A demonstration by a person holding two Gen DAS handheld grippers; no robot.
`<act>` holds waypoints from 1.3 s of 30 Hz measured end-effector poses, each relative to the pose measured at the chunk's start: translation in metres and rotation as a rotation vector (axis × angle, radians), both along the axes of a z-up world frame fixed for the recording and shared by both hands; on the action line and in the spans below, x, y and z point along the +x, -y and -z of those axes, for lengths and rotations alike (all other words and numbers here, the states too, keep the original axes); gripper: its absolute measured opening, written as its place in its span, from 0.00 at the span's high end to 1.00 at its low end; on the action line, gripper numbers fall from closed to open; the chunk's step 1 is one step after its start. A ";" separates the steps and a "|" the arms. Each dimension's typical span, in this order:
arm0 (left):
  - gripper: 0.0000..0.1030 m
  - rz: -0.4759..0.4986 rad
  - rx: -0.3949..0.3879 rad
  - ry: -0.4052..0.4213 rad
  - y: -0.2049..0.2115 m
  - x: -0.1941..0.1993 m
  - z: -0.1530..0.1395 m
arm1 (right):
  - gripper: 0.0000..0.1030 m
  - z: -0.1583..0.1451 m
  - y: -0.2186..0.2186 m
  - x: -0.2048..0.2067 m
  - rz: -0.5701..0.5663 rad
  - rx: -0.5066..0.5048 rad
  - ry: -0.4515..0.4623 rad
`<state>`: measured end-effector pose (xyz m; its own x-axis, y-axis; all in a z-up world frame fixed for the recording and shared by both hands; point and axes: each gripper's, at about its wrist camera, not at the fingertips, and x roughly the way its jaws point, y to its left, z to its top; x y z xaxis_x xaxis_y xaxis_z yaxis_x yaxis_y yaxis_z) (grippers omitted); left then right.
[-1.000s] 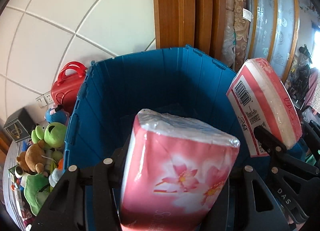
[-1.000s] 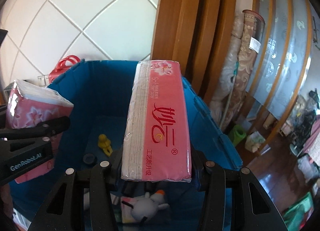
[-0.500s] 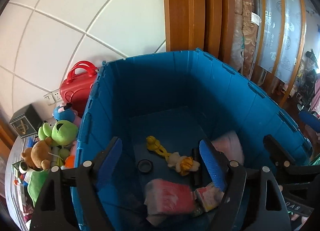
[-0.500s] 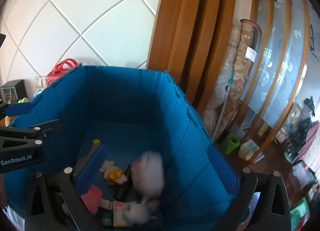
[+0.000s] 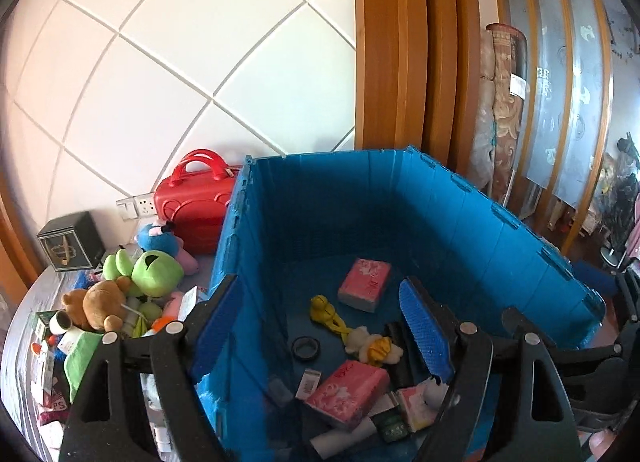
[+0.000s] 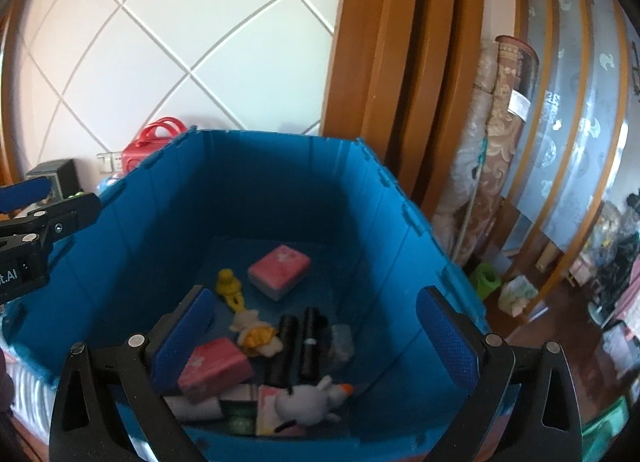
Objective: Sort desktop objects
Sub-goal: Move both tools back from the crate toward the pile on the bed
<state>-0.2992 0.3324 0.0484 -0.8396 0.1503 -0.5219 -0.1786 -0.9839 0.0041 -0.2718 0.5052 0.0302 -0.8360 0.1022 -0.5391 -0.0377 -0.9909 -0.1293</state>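
Tissue pack (image 5: 347,388) lies below left hand-held gripper (image 5: 322,324).

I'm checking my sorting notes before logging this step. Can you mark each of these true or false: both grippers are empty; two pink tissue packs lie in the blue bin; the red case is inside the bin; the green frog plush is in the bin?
1. Both grippers are empty. True: left gripper and right gripper stand open, nothing between them.
2. Two pink tissue packs lie in the blue bin. True: far tissue pack, near tissue pack.
3. The red case is inside the bin. False: it stands outside, by the wall.
4. The green frog plush is in the bin. False: it lies outside, left of it.
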 end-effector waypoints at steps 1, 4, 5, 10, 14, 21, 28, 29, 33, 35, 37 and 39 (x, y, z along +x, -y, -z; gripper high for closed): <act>0.22 -0.004 0.002 0.005 0.005 0.004 -0.001 | 0.00 0.000 0.003 0.003 -0.003 -0.008 0.002; 0.22 -0.030 0.028 -0.009 0.022 0.018 -0.005 | 0.00 -0.003 0.017 0.018 -0.019 -0.028 0.006; 0.22 -0.030 0.041 -0.015 0.029 0.023 -0.006 | 0.00 -0.004 0.022 0.023 -0.022 -0.029 0.005; 0.13 0.006 0.120 -0.052 0.078 0.060 -0.013 | 0.00 -0.009 0.058 0.058 -0.025 -0.037 -0.017; 0.03 -0.019 0.109 -0.054 0.116 0.080 -0.008 | 0.00 -0.011 0.094 0.081 -0.035 -0.051 -0.026; 0.03 -0.043 0.034 0.027 0.176 0.111 0.013 | 0.00 -0.005 0.159 0.120 -0.024 -0.057 -0.004; 0.03 -0.056 0.008 0.082 0.221 0.143 0.030 | 0.00 0.005 0.205 0.152 -0.016 -0.101 0.015; 0.03 -0.055 0.006 0.085 0.226 0.147 0.031 | 0.00 0.005 0.209 0.156 -0.015 -0.106 0.014; 0.03 -0.061 0.007 0.080 0.241 0.157 0.029 | 0.00 0.003 0.222 0.164 -0.009 -0.097 0.011; 0.03 -0.069 0.016 0.071 0.248 0.161 0.027 | 0.00 0.001 0.226 0.165 -0.007 -0.090 0.007; 0.03 -0.066 0.022 0.072 0.253 0.162 0.026 | 0.00 -0.001 0.230 0.165 -0.008 -0.092 0.003; 0.03 -0.071 0.015 0.071 0.255 0.162 0.025 | 0.00 -0.003 0.231 0.165 -0.011 -0.091 -0.001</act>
<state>-0.1373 0.0772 0.0237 -0.8096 0.0998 -0.5784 -0.1074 -0.9940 -0.0212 -0.1072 0.2741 0.0333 -0.8372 0.0433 -0.5452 -0.0264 -0.9989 -0.0388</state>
